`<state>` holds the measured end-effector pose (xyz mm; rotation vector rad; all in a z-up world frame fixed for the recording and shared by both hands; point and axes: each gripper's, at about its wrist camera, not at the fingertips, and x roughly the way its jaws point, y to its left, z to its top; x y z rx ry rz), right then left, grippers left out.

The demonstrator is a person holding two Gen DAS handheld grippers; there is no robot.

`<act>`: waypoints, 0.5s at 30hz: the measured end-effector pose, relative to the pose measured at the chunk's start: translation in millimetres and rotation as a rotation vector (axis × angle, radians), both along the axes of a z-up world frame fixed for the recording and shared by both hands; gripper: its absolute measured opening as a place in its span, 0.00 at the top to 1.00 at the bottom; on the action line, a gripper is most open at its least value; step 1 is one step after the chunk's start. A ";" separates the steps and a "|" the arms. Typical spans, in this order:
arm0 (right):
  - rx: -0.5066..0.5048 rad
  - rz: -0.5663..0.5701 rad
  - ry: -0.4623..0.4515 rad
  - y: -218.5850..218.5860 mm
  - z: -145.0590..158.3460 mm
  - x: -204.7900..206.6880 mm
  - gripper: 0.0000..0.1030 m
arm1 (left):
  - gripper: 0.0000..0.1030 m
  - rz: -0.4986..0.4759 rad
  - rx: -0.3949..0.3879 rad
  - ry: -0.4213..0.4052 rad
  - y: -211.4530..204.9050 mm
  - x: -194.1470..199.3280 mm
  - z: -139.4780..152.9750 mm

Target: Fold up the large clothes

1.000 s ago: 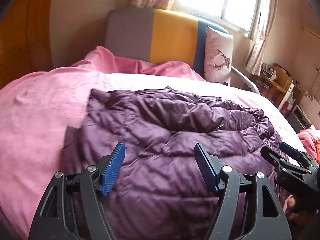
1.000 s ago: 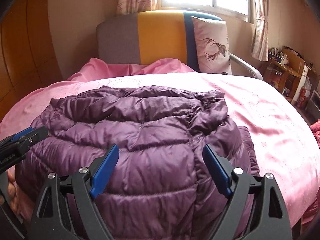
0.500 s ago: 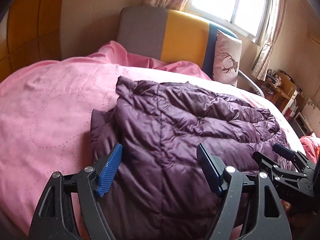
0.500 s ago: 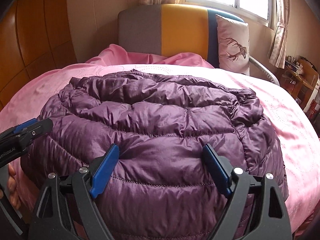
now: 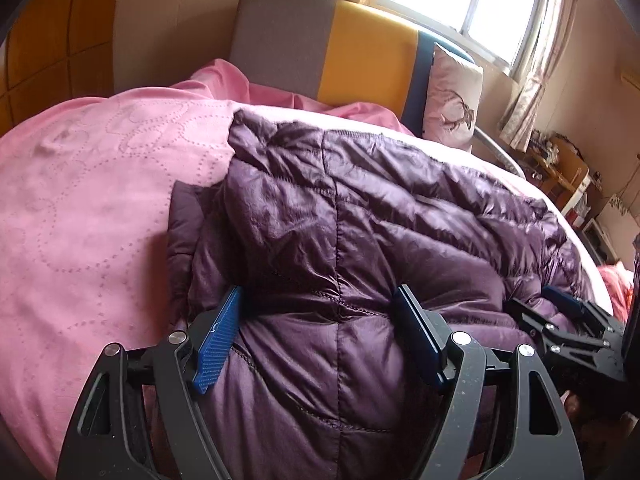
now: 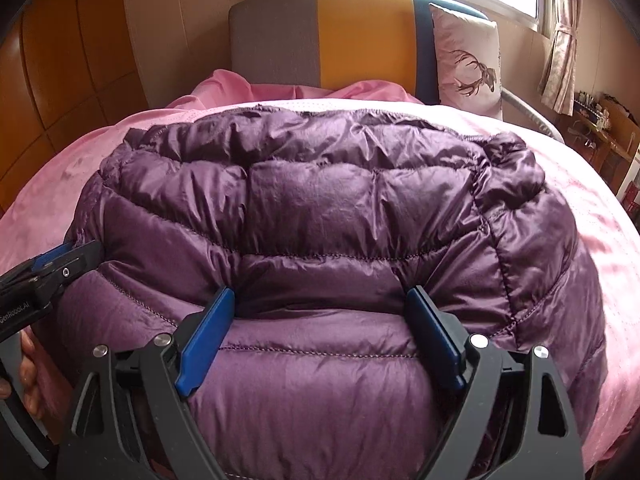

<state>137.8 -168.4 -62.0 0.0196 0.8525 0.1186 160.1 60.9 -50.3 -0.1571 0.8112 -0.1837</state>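
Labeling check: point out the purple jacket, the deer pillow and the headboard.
purple jacket [image 6: 320, 216], right wrist view, quilted top panel.
deer pillow [image 6: 468, 60], right wrist view, printed front.
headboard [image 6: 360, 36], right wrist view, yellow middle section.

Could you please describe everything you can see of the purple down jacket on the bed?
The purple down jacket is a puffy quilted garment of shiny, slightly wrinkled fabric with stitched horizontal channels and a vertical seam. It lies folded into a thick bundle on the pink bedspread, a lower layer peeking out along one side. The left gripper and right gripper each straddle its near edge with jaws wide, blue pads pressing into the padding at either side; whether they grip it is unclear.
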 end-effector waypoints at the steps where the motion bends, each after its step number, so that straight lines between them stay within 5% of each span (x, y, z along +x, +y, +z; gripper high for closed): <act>1: -0.002 0.000 0.002 0.0 -2.5 1.0 0.16 | 0.27 -0.004 -0.009 0.001 1.0 -0.1 -5.0; 6: 0.002 0.001 0.023 -2.4 1.6 2.4 0.16 | 0.26 -0.007 -0.033 0.007 3.2 -1.4 -12.1; 15: 0.015 -0.127 -0.068 -66.9 47.0 -22.2 0.11 | 0.26 0.022 -0.033 -0.072 -0.9 -19.9 37.6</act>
